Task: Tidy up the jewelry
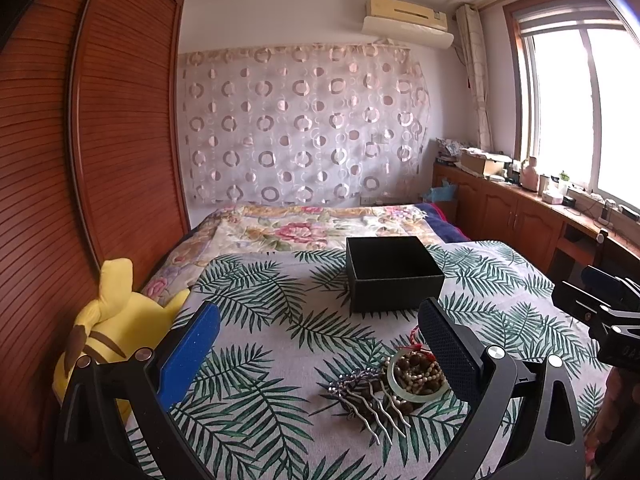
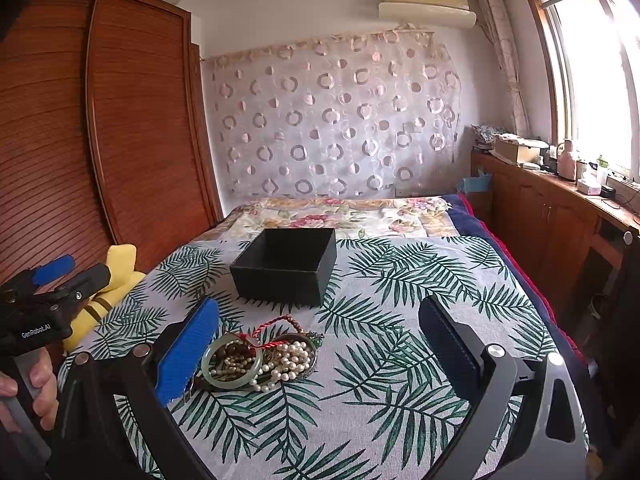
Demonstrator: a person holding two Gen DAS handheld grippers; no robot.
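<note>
An open black box [image 1: 392,276] [image 2: 286,266] stands on the leaf-print bed cover. In front of it lies a jewelry pile: a pale green bangle [image 1: 416,390] [image 2: 232,362], brown beads, a pearl strand [image 2: 288,360], a red cord [image 2: 272,330] and a silver hair comb [image 1: 368,396]. My left gripper [image 1: 320,320] is open and empty, the pile near its right finger [image 1: 448,344]. My right gripper [image 2: 320,320] is open and empty, the pile beside its left blue finger [image 2: 188,348]. Each gripper shows at the edge of the other's view.
A yellow plush toy [image 1: 116,328] [image 2: 116,276] lies at the bed's left edge by the wooden wardrobe [image 1: 80,160]. A floral quilt [image 1: 304,228] covers the far bed. A wooden cabinet [image 2: 560,208] with clutter runs under the window at right.
</note>
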